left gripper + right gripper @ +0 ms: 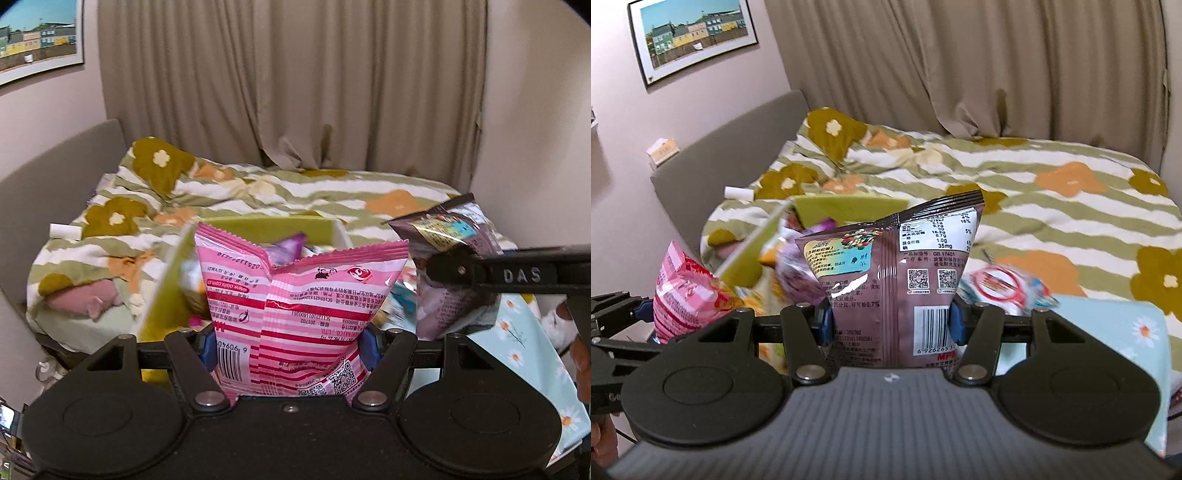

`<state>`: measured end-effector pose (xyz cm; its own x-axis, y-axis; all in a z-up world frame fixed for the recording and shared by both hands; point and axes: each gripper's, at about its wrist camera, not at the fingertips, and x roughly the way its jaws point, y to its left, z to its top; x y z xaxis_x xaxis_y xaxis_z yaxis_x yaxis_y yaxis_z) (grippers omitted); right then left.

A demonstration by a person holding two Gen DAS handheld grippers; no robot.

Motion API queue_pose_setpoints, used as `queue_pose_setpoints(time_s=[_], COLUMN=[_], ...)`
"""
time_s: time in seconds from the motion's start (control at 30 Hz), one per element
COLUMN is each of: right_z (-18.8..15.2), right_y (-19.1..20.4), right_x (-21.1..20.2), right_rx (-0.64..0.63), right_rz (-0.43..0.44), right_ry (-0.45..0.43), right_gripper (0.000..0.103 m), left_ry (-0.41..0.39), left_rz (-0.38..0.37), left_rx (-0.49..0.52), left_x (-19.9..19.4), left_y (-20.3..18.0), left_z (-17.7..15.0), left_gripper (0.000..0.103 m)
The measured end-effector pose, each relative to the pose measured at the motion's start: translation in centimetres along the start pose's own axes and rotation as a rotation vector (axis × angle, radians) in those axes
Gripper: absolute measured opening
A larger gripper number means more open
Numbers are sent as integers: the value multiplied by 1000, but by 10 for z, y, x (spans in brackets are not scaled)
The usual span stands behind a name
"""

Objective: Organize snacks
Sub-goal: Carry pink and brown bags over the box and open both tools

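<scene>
Beyond the bed [1052, 206], a green box [166, 291] already stocked with some snacks is seen, while a pink bag [295, 314] is pinched in the left jaws and a brown bag [897, 291] in the right, both aloft, not yet boxed.

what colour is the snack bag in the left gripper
Pink with red and white stripes; the snack bag shows best in the left wrist view.
</scene>
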<state>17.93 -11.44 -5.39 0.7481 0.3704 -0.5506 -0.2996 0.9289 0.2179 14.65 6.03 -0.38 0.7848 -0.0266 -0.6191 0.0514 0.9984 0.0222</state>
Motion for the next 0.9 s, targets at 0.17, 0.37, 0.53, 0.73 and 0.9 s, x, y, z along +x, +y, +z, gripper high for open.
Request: queue_pose_setpoints(time_s=[0.17, 0.37, 0.53, 0.73, 0.9], right_z=[19, 42, 58, 83, 97], right_y=[35, 62, 74, 77, 76], right_x=[15, 42, 61, 88, 111], right_rx=[7, 26, 43, 49, 64], right_rz=[-4, -39, -80, -122, -124], right_ry=[-22, -38, -37, -46, -38], right_gripper=[71, 71, 71, 71, 71], left_ry=[-20, -10, 27, 85, 138], left_rz=[0, -41, -90, -115, -128], left_rx=[-9, -11, 4, 14, -2], left_x=[9, 40, 70, 101, 119], left_y=[42, 80, 92, 101, 109], left_z=[22, 48, 60, 62, 59], left_gripper=[72, 73, 73, 73, 75])
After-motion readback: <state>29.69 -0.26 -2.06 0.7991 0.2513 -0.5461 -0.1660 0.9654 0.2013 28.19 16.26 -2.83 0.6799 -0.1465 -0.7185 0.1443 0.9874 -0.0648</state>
